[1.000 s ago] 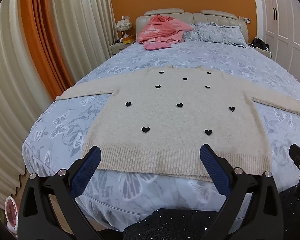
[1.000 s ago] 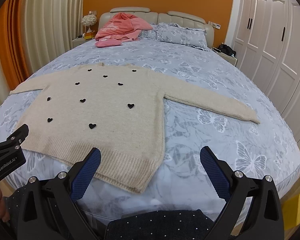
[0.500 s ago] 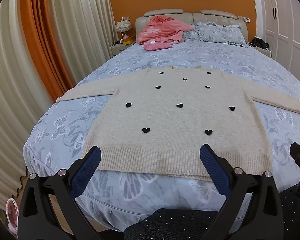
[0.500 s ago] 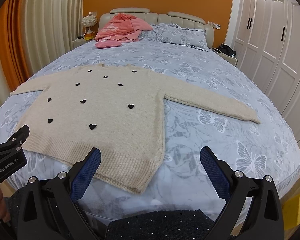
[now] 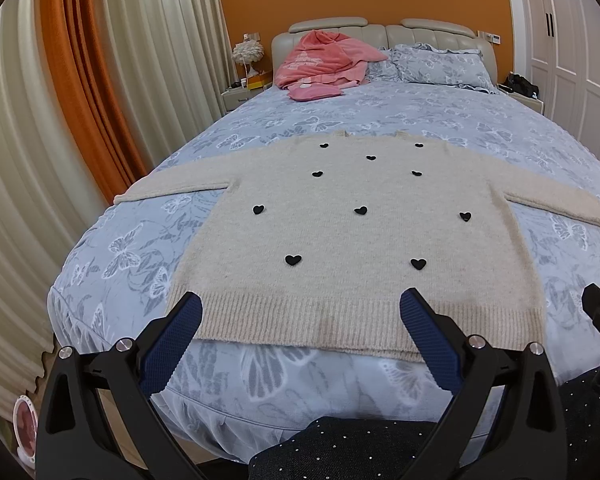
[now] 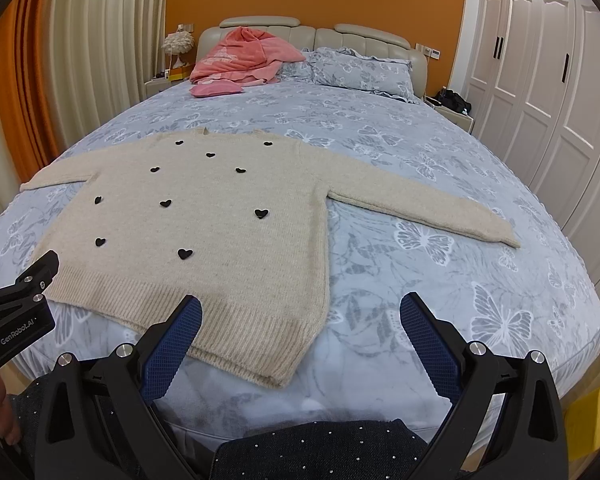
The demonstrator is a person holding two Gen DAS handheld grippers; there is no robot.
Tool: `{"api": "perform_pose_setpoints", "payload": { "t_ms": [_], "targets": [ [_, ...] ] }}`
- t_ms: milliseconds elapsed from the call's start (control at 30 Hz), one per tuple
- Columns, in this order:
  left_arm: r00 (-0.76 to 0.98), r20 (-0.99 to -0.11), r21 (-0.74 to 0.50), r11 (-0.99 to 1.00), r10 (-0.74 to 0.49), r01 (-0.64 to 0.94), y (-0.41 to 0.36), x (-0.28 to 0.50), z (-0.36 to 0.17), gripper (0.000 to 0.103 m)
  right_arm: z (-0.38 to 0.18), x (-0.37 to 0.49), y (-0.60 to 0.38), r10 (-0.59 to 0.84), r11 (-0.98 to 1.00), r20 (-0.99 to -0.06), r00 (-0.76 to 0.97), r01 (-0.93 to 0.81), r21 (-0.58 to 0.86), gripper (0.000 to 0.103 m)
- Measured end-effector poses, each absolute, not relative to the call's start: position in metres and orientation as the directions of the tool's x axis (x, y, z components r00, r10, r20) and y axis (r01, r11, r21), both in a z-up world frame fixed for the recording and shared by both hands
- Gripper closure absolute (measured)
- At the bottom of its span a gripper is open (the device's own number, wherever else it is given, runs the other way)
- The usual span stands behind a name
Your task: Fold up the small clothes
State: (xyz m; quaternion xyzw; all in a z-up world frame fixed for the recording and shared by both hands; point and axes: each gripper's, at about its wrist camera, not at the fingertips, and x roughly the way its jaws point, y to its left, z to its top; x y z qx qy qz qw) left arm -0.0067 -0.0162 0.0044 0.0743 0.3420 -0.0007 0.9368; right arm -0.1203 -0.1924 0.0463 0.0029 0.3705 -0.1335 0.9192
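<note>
Only right view shows sweater's point(image 6: 204, 240) right cuff point(image 6: 500, 234).

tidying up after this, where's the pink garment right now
In both wrist views the pink garment lies heaped at the bed's far end against the headboard, left of the floral pillow, well beyond the beige sweater.

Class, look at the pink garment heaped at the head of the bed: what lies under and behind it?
The pink garment rests on the butterfly-print bedcover and leans against the cream headboard. A grey pillow sits beside it. Whether another pillow lies under it is hidden.
</note>
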Motion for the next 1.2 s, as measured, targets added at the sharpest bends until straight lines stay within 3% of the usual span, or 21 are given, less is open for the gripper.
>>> {"api": "perform_pose_setpoints", "payload": {
  "t_ms": [1200],
  "targets": [
    [0.768,-0.638,0.144,0.988,0.053,0.051,-0.0183,-0.0077,0.0038,0.006,0.0466,-0.1214,-0.1919,-0.244,0.964,-0.679,0.693,0.249,-0.093,0.005]
  ]
}}
